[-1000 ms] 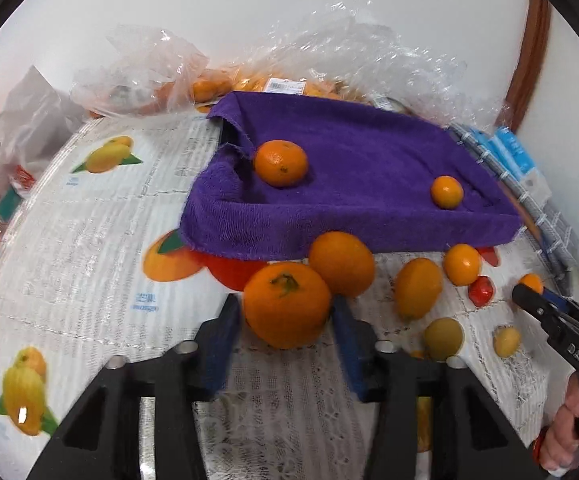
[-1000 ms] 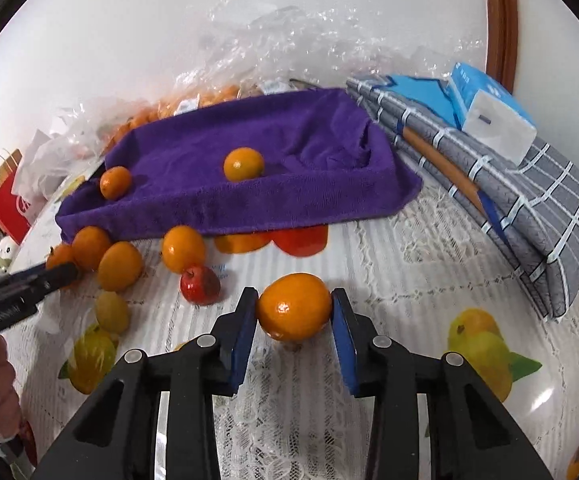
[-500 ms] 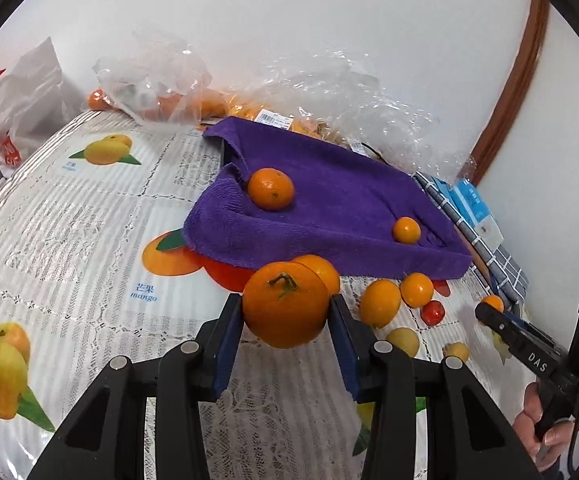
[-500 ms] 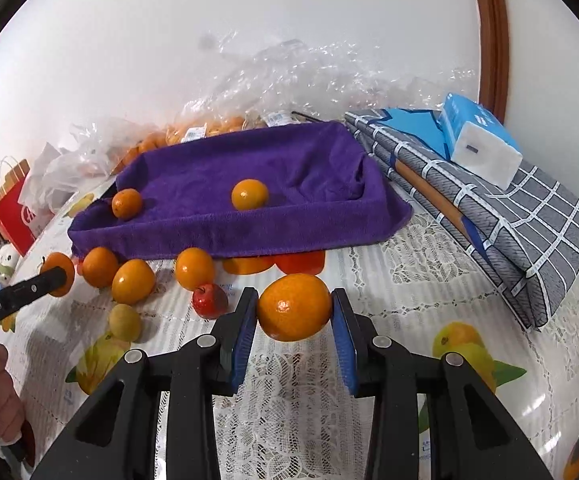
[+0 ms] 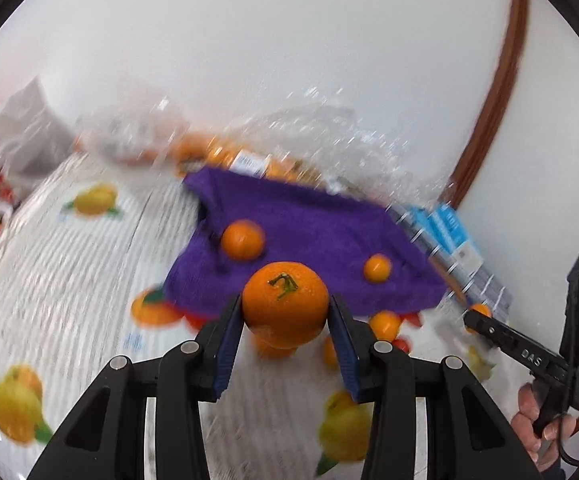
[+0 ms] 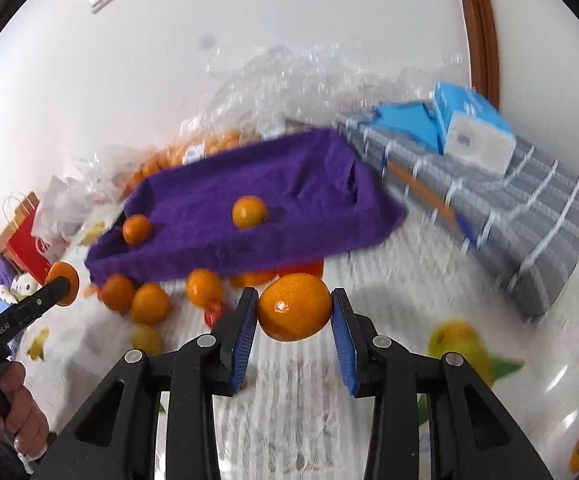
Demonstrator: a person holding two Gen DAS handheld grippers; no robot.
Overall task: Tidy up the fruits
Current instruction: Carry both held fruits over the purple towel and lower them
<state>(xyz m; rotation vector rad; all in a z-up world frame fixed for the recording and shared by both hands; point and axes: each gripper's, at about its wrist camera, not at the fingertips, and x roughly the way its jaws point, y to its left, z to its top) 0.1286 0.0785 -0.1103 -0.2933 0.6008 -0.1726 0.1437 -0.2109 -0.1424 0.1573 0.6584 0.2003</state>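
Observation:
My left gripper [image 5: 285,322] is shut on a large orange [image 5: 285,295] with a green stem and holds it above the table, in front of the purple towel [image 5: 313,228]. My right gripper [image 6: 294,316] is shut on a second orange [image 6: 294,307], also lifted, near the towel's front edge [image 6: 249,252]. Two small oranges lie on the towel [image 6: 249,212] [image 6: 136,229]. Several loose oranges [image 6: 203,287] and a red fruit [image 6: 214,314] lie on the tablecloth before the towel. The left gripper also shows at the left of the right wrist view [image 6: 62,284].
Clear plastic bags with oranges [image 5: 209,152] sit behind the towel against the wall. A folded grey checked cloth [image 6: 529,216] with a blue tissue pack [image 6: 473,128] lies to the right. A red bag [image 6: 29,236] stands at the left. The tablecloth [image 5: 69,264] has printed fruit.
Both grippers have risen with their oranges, and both views tilt up and blur. The towel and loose fruit now sit lower and farther below the held oranges.

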